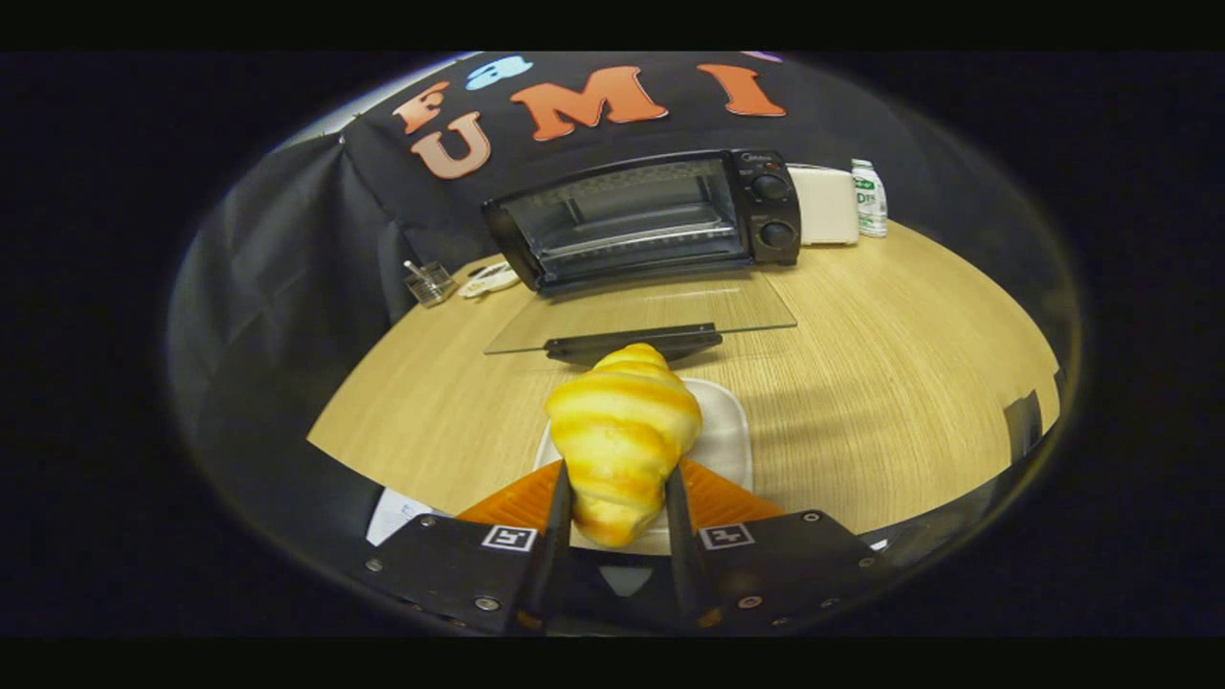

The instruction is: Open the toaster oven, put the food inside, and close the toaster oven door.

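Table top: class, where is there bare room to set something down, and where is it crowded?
Bare wood lies right of the white plate and glass door, and left of them. Crowded: beside the toaster oven, the glass cup and bottle. The gripper clamps the croissant.

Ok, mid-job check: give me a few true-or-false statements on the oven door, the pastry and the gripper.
1. The black toaster oven has its glass door folded down open. True.
2. The gripper is open with nothing between its fingers. False: both fingers press on the golden croissant.
3. The croissant already lies inside the oven. False: it is over the white plate, short of the door.
4. A white bottle stands beside the oven on the wooden table. True.
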A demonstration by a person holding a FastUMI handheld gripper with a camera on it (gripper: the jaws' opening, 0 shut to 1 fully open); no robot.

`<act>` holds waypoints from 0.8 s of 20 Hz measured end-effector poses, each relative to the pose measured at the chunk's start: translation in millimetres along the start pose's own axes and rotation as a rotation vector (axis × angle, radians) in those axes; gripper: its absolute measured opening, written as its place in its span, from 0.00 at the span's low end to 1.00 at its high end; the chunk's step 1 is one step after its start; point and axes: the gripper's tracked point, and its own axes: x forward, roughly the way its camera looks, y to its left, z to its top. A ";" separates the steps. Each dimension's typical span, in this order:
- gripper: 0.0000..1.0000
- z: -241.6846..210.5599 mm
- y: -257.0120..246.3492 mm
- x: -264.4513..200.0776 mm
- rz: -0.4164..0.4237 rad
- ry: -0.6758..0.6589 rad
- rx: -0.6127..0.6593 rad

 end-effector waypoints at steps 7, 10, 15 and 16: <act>0.46 49.8 27.2 17.5 0.218 -0.108 0.184; 0.46 73.3 38.0 29.9 0.297 -0.137 0.241; 0.46 123.7 41.9 55.7 0.379 -0.186 0.369; 0.46 133.3 37.8 66.4 0.366 -0.191 0.387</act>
